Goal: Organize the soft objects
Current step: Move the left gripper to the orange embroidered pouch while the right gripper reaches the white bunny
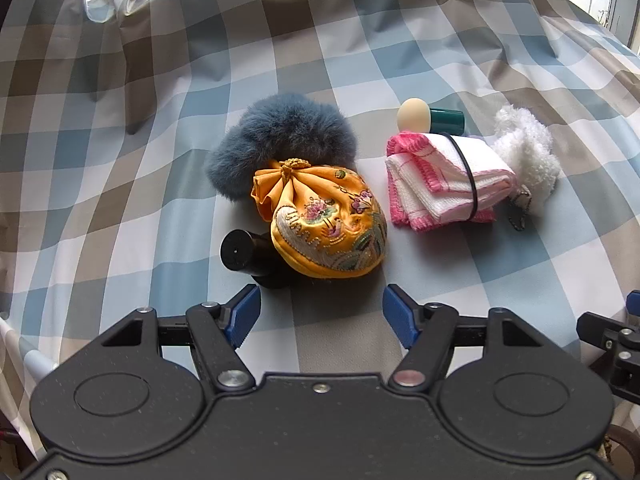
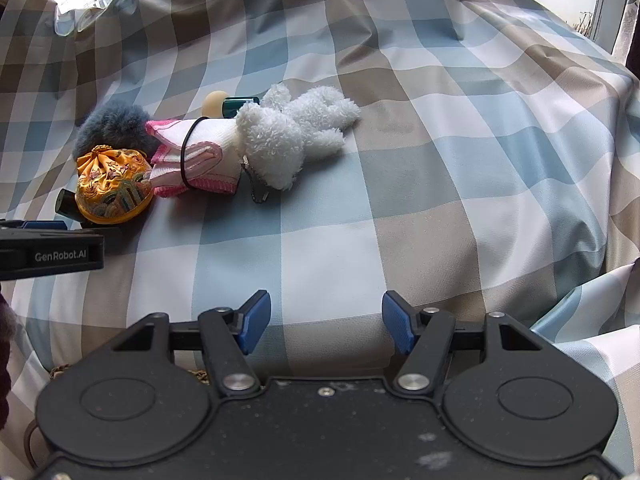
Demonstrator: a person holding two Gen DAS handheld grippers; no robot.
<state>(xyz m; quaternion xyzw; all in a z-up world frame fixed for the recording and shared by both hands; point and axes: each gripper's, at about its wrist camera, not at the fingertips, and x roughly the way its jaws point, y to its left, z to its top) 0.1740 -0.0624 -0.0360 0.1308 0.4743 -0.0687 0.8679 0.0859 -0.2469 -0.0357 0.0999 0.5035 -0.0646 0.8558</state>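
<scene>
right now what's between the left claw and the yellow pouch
Nothing but bare checked cloth lies between the open left claw and the yellow embroidered pouch, as the left wrist view shows. A black cylinder lies just left of that stretch, against the pouch.

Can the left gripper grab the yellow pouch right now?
Probably yes. The left gripper is open, and the yellow pouch lies just ahead of its fingers with only bare cloth between. A black bottle touches the pouch's left side and might get bumped.
</scene>
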